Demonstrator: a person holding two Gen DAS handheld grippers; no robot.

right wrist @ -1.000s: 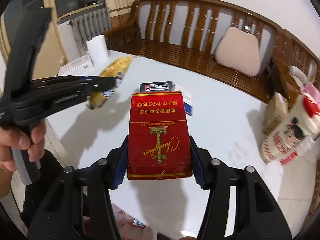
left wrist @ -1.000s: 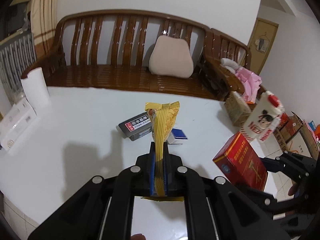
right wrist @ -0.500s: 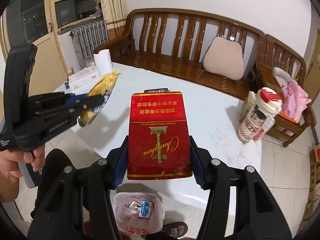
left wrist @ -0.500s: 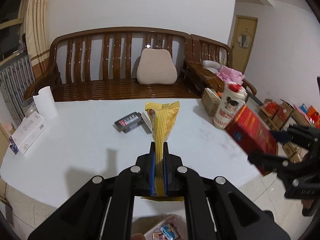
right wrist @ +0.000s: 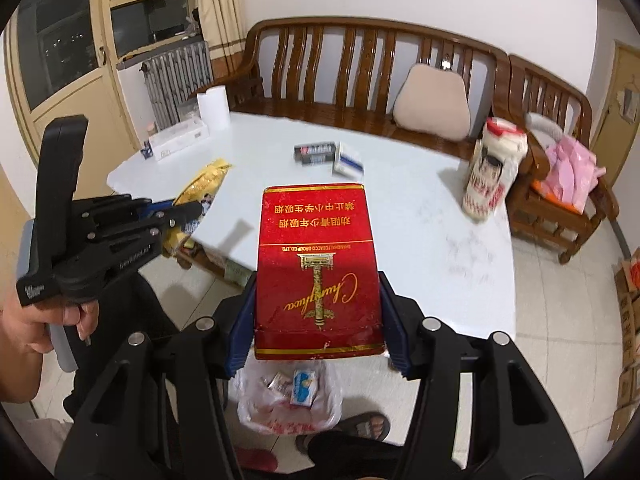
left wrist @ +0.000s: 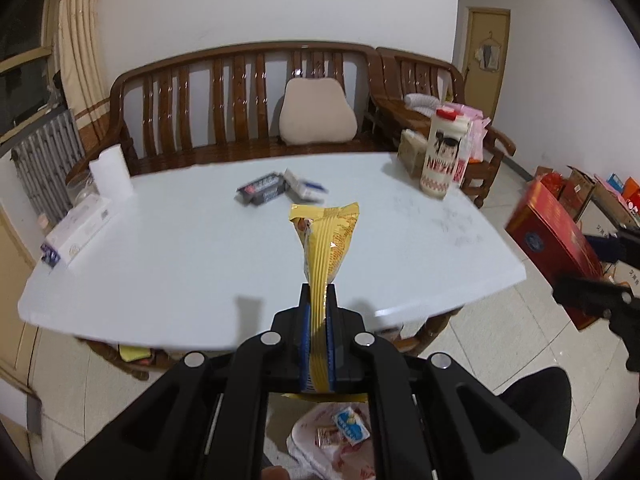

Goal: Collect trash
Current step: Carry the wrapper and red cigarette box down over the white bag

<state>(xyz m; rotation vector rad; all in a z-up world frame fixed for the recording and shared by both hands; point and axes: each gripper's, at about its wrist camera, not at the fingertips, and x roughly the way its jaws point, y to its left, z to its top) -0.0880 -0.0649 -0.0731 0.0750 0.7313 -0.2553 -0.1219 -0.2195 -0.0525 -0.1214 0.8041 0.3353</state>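
My left gripper (left wrist: 319, 292) is shut on a yellow snack wrapper (left wrist: 326, 240), which stands up from the jaws above the near edge of the white table (left wrist: 180, 248). My right gripper (right wrist: 318, 280) is shut on a red cigarette carton (right wrist: 318, 256), clamped by its long sides. From the left wrist view the carton (left wrist: 552, 248) hangs off the table's right end, over the floor. A plastic trash bag (right wrist: 288, 400) with small wrappers inside sits on the floor below both grippers, also seen as the bag (left wrist: 340, 440). The left gripper (right wrist: 192, 210) with the wrapper (right wrist: 204, 182) is held in a hand at the left.
On the table lie a black box (left wrist: 262, 192) and a white-blue box (left wrist: 304, 188), with a tall milk tin (left wrist: 442, 156), a paper roll (left wrist: 110, 174) and a long white box (left wrist: 78, 230). A wooden bench (left wrist: 240, 92) stands behind. A sandalled foot (right wrist: 360, 426) is beside the bag.
Both grippers have drawn back from over the table to beyond its near edge, each still holding its item. The trash bag on the floor has come into view beneath them.
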